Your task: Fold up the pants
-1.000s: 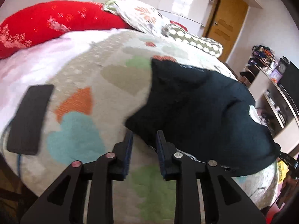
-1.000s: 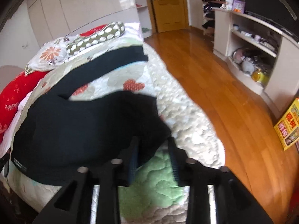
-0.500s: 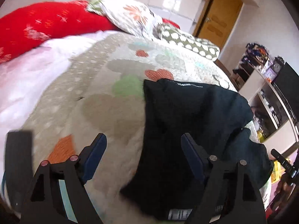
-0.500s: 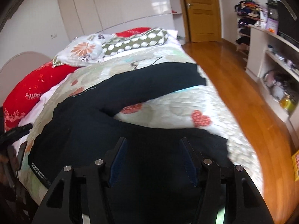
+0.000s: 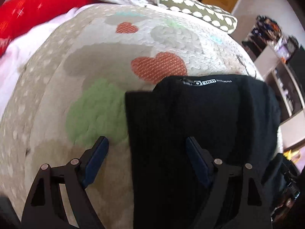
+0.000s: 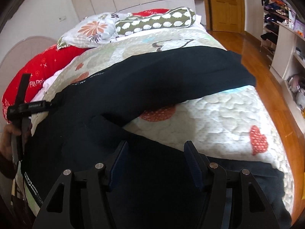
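Observation:
The black pants [image 6: 156, 87] lie on the heart-patterned quilt [image 6: 219, 118], one leg stretched toward the far right, the other leg across the near edge under my right gripper. In the left wrist view the pants [image 5: 200, 118] show a white-lettered waistband at their far edge. My left gripper [image 5: 146, 148] is open and empty, its jaws straddling the left edge of the pants. My right gripper [image 6: 155, 152] is open and empty above the near leg. The left gripper also shows at the left of the right wrist view [image 6: 22, 110].
Pillows sit at the head of the bed: a red one [image 6: 38, 70], a floral one [image 6: 91, 28] and a green dotted one [image 6: 156, 21]. A wooden floor [image 6: 266, 80] and white shelves [image 6: 289, 43] lie right of the bed. A wooden door [image 6: 225, 3] stands beyond.
Both grippers went from shut on the pants to open and released the cloth. Both moved forward over the bed; the pants now lie further up the quilt.

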{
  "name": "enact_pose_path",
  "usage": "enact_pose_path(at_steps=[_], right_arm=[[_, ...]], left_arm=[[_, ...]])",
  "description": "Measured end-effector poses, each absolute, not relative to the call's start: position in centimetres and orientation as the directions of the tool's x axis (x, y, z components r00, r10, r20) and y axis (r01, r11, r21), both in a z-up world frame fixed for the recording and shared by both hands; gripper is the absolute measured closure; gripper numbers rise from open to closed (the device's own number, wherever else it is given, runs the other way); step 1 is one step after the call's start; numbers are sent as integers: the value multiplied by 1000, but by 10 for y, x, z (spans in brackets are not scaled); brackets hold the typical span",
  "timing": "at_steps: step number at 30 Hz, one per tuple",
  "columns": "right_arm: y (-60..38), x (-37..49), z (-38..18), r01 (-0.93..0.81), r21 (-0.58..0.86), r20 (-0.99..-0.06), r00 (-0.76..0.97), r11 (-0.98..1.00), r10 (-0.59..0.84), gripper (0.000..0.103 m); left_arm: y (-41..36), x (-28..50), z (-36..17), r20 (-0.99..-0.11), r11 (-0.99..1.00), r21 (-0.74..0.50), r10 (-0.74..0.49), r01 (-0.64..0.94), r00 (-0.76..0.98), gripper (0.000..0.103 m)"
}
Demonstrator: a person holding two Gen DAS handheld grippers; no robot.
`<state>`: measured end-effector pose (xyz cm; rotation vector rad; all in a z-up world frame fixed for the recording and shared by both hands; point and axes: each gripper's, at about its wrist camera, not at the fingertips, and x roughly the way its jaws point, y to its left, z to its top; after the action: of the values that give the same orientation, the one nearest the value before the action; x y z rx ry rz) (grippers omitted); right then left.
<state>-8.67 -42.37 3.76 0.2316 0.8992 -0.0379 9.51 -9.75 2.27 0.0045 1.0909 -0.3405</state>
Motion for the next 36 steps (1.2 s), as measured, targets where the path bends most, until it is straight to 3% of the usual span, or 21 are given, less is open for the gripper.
enact_pose_path(at_steps=[2, 5, 11, 13, 14, 16, 18, 21, 24, 36], right_arm=[[-422, -82, 38, 122, 188, -780, 621, 975, 73, 39], [-421, -79, 43, 104, 183, -777, 624, 978, 79, 39], [-431, -63, 69, 74, 129, -753, 656, 989, 49, 36], [-436, -46, 81, 55, 68, -742, 670, 996, 13, 34], [-439, -38, 86, 43, 44, -737, 676, 998, 3, 33], [-444, -11, 94, 2, -10, -732, 681, 1000, -9, 25], [-443, 20, 95, -56, -58, -745, 667, 997, -6, 24], [-437, 64, 84, -169, -151, -785, 620, 974, -14, 24], [-433, 100, 73, -286, -188, -812, 584, 940, 15, 24], [-425, 156, 40, -562, -144, -910, 399, 815, 115, 20]], left_arm=[[-105, 100, 24, -861, 940, -143, -272, 309, 430, 62], [-108, 109, 31, -856, 927, -151, -297, 343, 424, 86], [-85, 131, 39, -839, 943, -141, -276, 302, 470, 88], [-84, 129, 37, -842, 944, -119, -260, 309, 472, 78], [-84, 128, 37, -843, 943, -95, -247, 320, 478, 68], [-82, 126, 43, -833, 940, -82, -247, 331, 495, 62], [-76, 127, 57, -803, 937, -95, -272, 337, 531, 38], [-81, 136, 73, -753, 914, -105, -330, 391, 569, 20], [-101, 152, 74, -776, 876, -51, -337, 479, 533, 14], [-158, 190, 34, -881, 715, 73, -280, 696, 381, 14]])
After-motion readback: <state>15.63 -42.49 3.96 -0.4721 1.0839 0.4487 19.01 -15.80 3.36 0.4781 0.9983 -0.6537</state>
